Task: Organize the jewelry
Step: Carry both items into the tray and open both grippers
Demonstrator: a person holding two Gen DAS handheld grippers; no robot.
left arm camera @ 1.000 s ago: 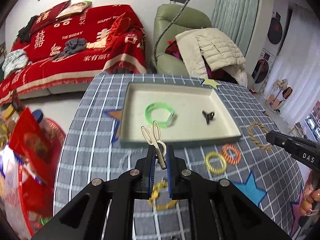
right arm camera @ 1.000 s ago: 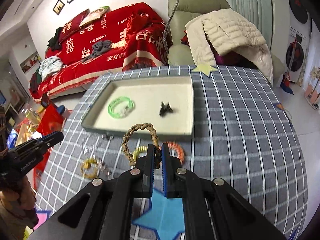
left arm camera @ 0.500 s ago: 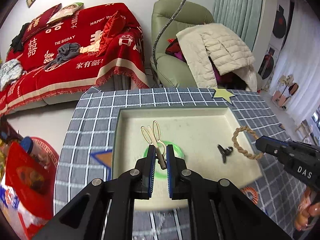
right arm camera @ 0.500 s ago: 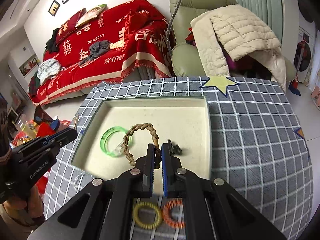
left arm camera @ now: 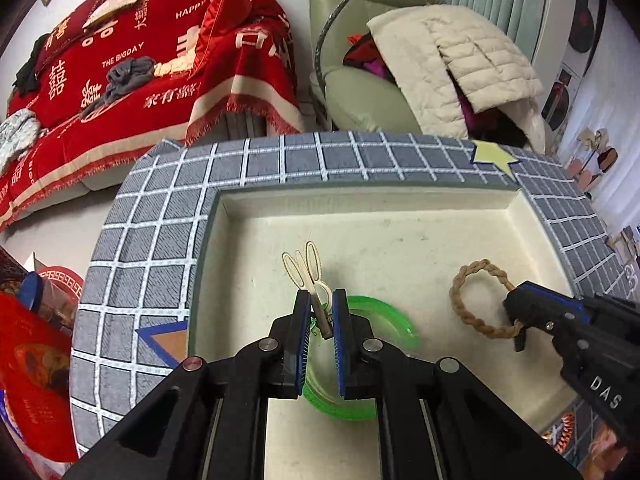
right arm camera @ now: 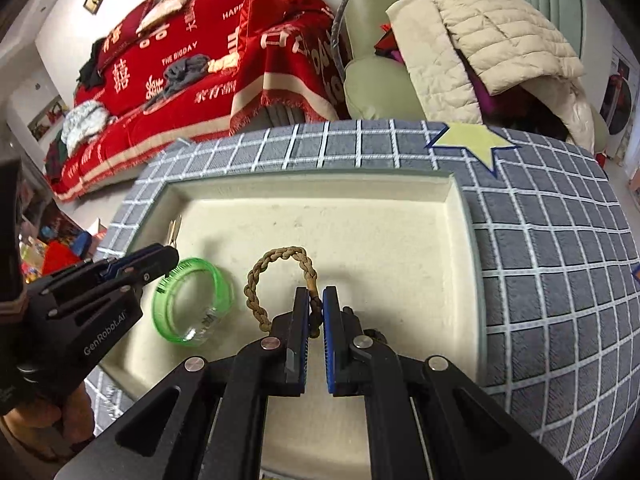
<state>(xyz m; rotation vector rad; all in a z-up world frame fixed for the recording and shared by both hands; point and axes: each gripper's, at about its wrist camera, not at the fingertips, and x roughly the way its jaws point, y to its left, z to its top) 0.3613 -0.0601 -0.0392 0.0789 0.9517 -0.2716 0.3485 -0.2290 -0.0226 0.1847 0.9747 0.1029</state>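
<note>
My left gripper (left arm camera: 321,307) is shut on a pale gold hair clip (left arm camera: 306,270) and holds it just above the cream tray (left arm camera: 360,200), over the green bangle (left arm camera: 384,328). My right gripper (right arm camera: 316,304) is shut on a braided brown bracelet (right arm camera: 276,268) and holds it low over the tray (right arm camera: 312,184), right of the green bangle (right arm camera: 192,300). The right gripper (left arm camera: 516,316) with the bracelet (left arm camera: 476,300) shows in the left wrist view. The left gripper (right arm camera: 170,250) shows in the right wrist view.
The tray sits on a round table with a grey checked cloth (right arm camera: 560,280). An orange hair tie (left arm camera: 560,432) lies on the cloth near the tray's right front corner. A red sofa (left arm camera: 140,60) and a green armchair (left arm camera: 360,92) stand beyond the table.
Both grippers have moved forward and down over the tray with their items still held. The black clip in the tray is now hidden behind the right gripper.
</note>
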